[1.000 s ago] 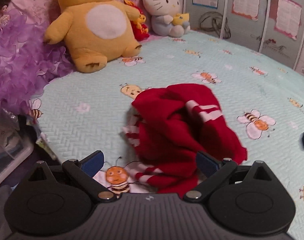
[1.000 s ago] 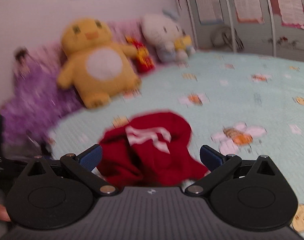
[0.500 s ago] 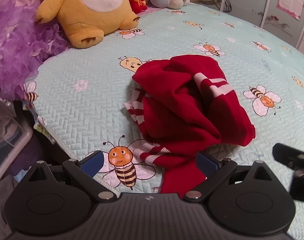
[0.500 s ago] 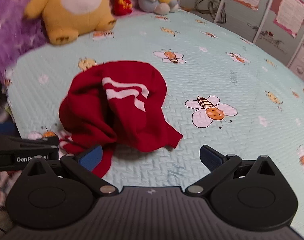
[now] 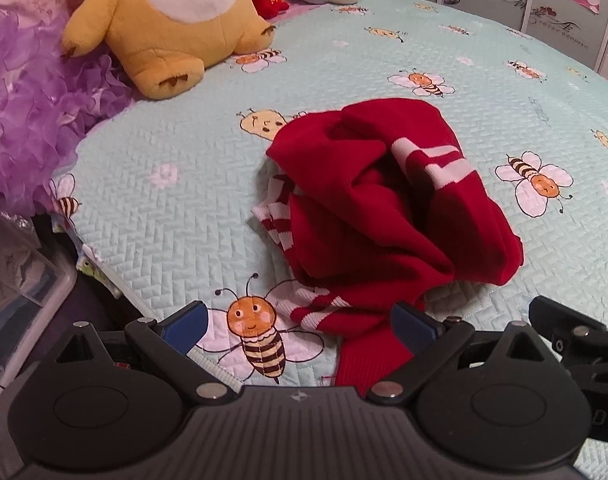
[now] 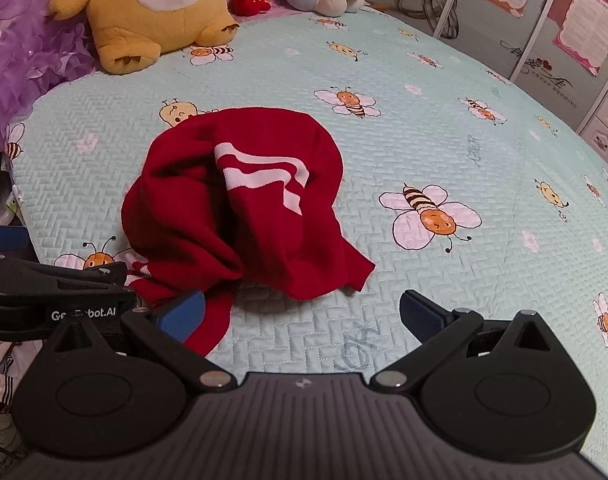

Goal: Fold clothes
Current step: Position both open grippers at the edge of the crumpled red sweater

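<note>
Crumpled red sweater (image 5: pixel 384 208) heaped near bed (image 5: pixel 175 208) edge; left gripper (image 5: pixel 299 326) and right gripper (image 6: pixel 301 312) released, poised to spread it.

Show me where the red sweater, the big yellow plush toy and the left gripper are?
red sweater (image 6: pixel 259 216): right wrist view, on its crumpled red body.
big yellow plush toy (image 5: pixel 175 16): left wrist view, on its belly.
left gripper (image 5: pixel 299 322): left wrist view, midway between its open blue fingertips.
</note>
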Demonstrator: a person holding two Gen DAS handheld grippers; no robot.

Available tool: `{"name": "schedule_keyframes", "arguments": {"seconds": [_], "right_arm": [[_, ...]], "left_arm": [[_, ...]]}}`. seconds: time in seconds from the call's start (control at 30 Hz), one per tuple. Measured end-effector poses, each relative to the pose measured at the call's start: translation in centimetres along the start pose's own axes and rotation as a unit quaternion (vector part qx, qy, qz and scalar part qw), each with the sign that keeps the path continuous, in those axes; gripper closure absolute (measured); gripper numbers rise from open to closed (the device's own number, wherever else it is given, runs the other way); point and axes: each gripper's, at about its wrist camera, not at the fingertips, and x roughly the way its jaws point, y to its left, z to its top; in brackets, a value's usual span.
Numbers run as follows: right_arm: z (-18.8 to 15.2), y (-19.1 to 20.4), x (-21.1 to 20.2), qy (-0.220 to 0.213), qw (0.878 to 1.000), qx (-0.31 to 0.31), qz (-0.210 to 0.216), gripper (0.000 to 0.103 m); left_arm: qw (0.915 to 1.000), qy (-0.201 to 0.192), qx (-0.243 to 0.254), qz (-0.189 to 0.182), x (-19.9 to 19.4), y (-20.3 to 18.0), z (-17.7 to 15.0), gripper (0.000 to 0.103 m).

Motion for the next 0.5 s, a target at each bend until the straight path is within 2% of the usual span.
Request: {"name": "schedule_keyframes", "arguments": {"seconds": [0.17, 0.5], "right_arm": [[0.05, 0.31, -0.01, 0.001, 1.000, 0.003, 0.007, 0.001], [-0.18, 0.83, 0.02, 0.002, 1.000, 0.007, 0.015, 0.001]], "left_arm": [[0.9996, 0.026, -0.007, -0.008, 0.55, 0.39, 0.04, 0.002], [0.9996, 0.025, -0.011, -0.005, 0.50, 0.98, -0.22, 0.002]]}}
